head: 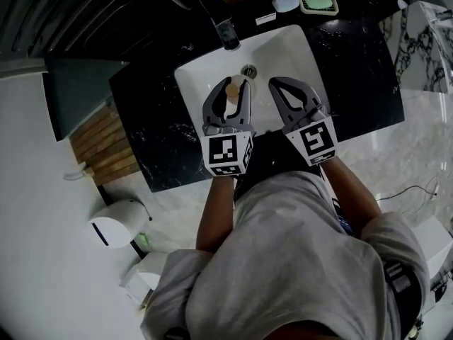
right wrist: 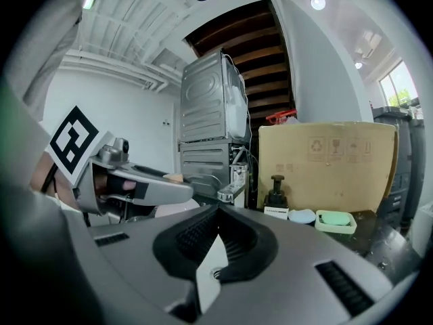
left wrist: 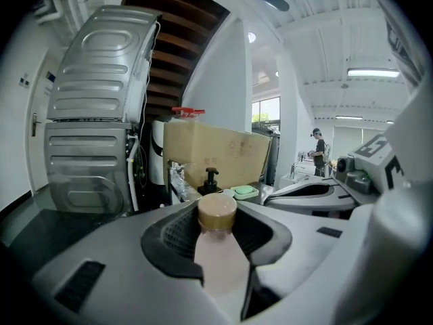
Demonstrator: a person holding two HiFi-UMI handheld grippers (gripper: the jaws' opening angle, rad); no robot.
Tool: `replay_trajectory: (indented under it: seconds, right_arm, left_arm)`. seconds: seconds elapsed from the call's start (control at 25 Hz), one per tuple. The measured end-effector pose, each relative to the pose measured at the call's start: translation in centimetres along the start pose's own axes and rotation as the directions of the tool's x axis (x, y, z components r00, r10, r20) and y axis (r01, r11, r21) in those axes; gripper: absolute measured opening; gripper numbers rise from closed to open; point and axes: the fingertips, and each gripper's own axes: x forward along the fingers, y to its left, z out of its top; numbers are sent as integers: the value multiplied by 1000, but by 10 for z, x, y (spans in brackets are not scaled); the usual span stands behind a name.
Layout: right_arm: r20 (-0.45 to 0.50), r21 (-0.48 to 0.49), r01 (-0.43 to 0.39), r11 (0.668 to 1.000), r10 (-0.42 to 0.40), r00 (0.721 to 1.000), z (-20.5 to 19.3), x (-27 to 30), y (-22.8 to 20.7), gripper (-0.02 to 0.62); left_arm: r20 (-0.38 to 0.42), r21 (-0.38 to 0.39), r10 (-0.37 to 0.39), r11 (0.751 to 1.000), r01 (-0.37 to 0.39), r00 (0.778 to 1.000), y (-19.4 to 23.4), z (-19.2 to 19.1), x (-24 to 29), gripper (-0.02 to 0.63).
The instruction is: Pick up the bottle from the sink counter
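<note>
Counter (head: 354, 62) behind held bottle (head: 231, 90) carries faucet (head: 225, 27), soap dish (head: 318, 2), perhaps dispenser (right wrist: 276, 192).

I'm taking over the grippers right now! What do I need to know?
Left gripper: fingers shut on the pale pink bottle with the round tan cap, held over the white sink basin.
Right gripper: fingers shut, nothing in them, beside the left one.
Done: the bottle is off the black marble counter.
Left: probably just keeping the grip steady.

The left claw (head: 234, 85) is clamped on the bottle (head: 231, 91). The right claw (head: 274, 85) is empty, jaws together. Both are side by side.
</note>
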Motion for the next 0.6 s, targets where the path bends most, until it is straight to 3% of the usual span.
replay_trajectory:
  seconds: [0.16, 0.6]
  right_arm:
    - [8, 39, 3, 999, -4, 1000, 6, 9, 17, 9]
    - [21, -7, 60, 998, -60, 998, 22, -4, 53, 9]
  left_arm:
    - [8, -16, 40, 999, -40, 999, 14, -4, -21, 140]
    - [48, -45, 50, 998, -48, 998, 35, -6, -72, 140]
